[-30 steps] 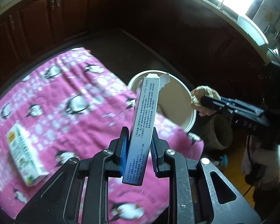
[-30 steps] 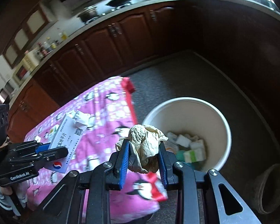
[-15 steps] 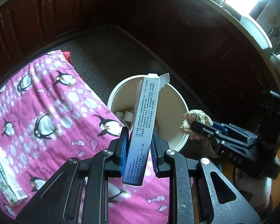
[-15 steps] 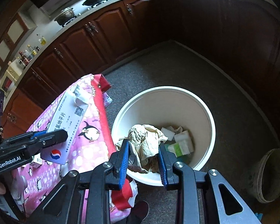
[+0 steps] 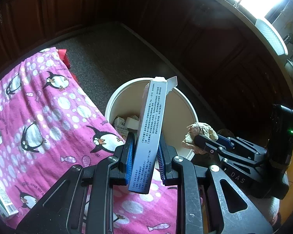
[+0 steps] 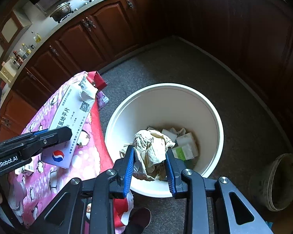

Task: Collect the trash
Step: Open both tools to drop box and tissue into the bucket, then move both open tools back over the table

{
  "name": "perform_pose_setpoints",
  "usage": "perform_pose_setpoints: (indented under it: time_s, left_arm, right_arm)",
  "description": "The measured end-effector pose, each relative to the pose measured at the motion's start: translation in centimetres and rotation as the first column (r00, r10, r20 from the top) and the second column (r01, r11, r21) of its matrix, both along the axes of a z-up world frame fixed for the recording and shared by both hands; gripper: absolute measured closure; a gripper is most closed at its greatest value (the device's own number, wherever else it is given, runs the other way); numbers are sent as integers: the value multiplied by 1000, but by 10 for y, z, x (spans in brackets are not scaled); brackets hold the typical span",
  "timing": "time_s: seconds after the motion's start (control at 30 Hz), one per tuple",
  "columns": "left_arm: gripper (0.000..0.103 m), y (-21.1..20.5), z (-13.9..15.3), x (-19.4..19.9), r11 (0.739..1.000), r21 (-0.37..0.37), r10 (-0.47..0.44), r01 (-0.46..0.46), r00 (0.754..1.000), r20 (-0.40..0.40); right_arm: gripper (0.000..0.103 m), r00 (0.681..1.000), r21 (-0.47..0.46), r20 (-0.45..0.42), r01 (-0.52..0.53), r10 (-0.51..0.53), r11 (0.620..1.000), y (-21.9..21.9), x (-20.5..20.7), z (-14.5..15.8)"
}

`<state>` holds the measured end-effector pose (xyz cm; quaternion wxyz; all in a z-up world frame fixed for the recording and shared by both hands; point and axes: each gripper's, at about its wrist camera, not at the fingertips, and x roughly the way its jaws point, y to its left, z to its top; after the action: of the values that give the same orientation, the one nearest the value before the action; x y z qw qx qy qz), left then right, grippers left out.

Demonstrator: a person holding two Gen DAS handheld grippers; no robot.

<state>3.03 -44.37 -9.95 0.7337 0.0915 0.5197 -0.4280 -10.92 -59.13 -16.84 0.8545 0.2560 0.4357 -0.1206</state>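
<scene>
Bin on the floor ahead of both grippers, table to its left.

The bin (image 6: pixel 214 115) stands on the floor (image 6: pixel 244 101) just beyond the right gripper (image 6: pixel 149 156), whose crumpled paper (image 6: pixel 150 148) hangs over its near rim. Boxes (image 6: pixel 185 148) lie in the bin. Left of it is the cloth-covered table (image 5: pixel 48 117); the left gripper (image 5: pixel 144 152) holds a carton (image 5: pixel 152 124) upright over the table's edge. Cabinets (image 6: pixel 99 39) stand behind.

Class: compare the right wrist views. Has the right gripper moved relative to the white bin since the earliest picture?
Yes. The right gripper, gripping the crumpled paper, has moved in over the white bin; the wad now overlaps the bin's opening rather than its left rim.
</scene>
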Motion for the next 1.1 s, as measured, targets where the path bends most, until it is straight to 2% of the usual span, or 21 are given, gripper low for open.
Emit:
perform_pose_setpoints:
  time_s: [0.3,0.4,0.47,0.53,0.57,1.1]
  left_arm:
    - [83,-21,-10,6,1000,-11,6,-6,1000,-6]
    - [82,-23,-13,9,1000,-13,8,-8,1000,-29]
    - [76,-23,-17,12,1000,-18,4,-5,999,-38]
    - [57,-22,-20,13,1000,-22,-2,1,999,-50]
    - [56,-21,-21,14,1000,-26,-2,0,998,-56]
    - [56,18,-15,5,999,-2,35,-35,999,-16]
  right_arm:
    - [71,1000,2,-11,5,-5,1000,1,6,-4]
    - [61,1000,-2,-17,17,-17,1000,0,7,-6]
    - [58,999,-3,-21,26,-26,1000,-3,8,-8]
    - [56,999,-3,-23,34,-34,999,-3,7,-8]
    - [56,999,-2,-22,36,-36,999,-4,7,-8]
    - [56,1000,14,-15,17,-17,1000,11,5,-5]
